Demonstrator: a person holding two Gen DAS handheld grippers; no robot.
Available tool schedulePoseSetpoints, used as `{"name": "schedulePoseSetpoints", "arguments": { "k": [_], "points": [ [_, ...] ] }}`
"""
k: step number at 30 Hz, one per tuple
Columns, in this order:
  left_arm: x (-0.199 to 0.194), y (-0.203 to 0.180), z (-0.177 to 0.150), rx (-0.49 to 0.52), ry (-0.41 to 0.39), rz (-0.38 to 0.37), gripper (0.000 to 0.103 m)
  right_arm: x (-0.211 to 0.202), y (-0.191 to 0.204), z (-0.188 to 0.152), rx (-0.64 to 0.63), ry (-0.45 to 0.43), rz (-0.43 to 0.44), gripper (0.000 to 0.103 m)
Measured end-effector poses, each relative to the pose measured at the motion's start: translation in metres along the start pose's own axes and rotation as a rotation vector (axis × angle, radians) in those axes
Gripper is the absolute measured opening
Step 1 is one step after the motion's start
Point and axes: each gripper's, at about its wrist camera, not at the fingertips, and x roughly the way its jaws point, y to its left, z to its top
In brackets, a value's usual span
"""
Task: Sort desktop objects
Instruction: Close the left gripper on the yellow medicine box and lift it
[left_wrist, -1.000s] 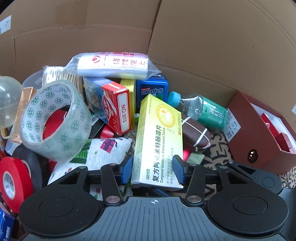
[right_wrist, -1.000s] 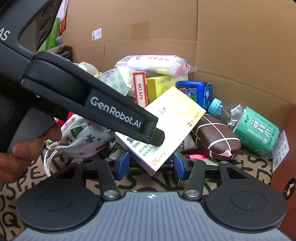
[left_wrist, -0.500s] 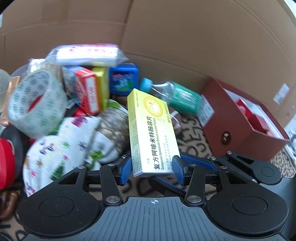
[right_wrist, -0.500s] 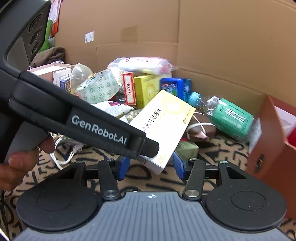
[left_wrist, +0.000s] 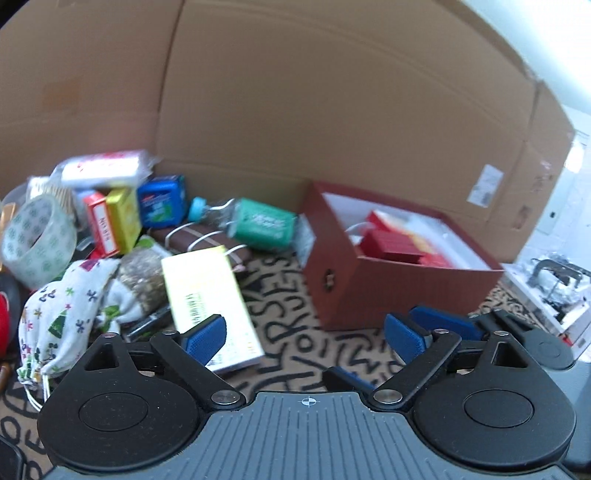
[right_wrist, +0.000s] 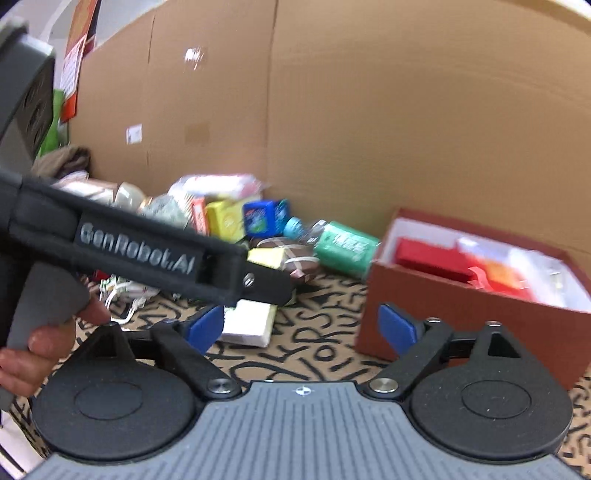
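Observation:
The yellow-and-white medicine box (left_wrist: 210, 310) lies flat on the patterned mat, just beyond my left gripper's left fingertip; it also shows in the right wrist view (right_wrist: 251, 321). My left gripper (left_wrist: 304, 334) is open and empty, above the mat. My right gripper (right_wrist: 301, 326) is open and empty too, with the left gripper's body (right_wrist: 147, 251) crossing in front of it. A dark red open box (left_wrist: 391, 258) with red packs inside stands to the right (right_wrist: 472, 291).
A pile at the left holds a tape roll (left_wrist: 37, 240), a printed cloth pouch (left_wrist: 62, 317), a blue mint tin (left_wrist: 162, 201), a green soda bottle (left_wrist: 255, 221) and a brown wrapped bar (left_wrist: 199, 238). Cardboard walls (left_wrist: 332, 110) stand behind.
My left gripper opened and let go of the medicine box, which now lies on the mat. Both grippers pulled back and swung right toward the red box. The right gripper opened wider.

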Motion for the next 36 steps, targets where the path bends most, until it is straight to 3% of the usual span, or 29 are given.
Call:
{"name": "schedulePoseSetpoints", "arguments": {
  "k": [3, 12, 18, 27, 33, 36],
  "points": [
    [-0.003, 0.002, -0.004, -0.008, 0.000, 0.021, 0.099, -0.006, -0.003, 0.001, 0.002, -0.014, 0.000, 0.094],
    [0.038, 0.054, 0.002, -0.093, 0.086, 0.098, 0.094, 0.057, 0.023, -0.011, -0.030, 0.081, 0.082, 0.094],
    [0.068, 0.090, 0.000, -0.172, 0.161, 0.061, 0.087, 0.090, 0.029, -0.011, -0.033, 0.113, 0.119, 0.093],
    [0.095, 0.105, 0.003, -0.153, 0.205, 0.049, 0.086, 0.127, 0.030, -0.012, -0.015, 0.161, 0.149, 0.092],
    [0.102, 0.111, 0.002, -0.165, 0.216, 0.017, 0.085, 0.139, 0.029, -0.013, -0.015, 0.217, 0.188, 0.083],
    [0.101, 0.109, 0.001, -0.147, 0.216, 0.015, 0.073, 0.138, 0.031, -0.013, -0.026, 0.223, 0.199, 0.076]
  ]
}}
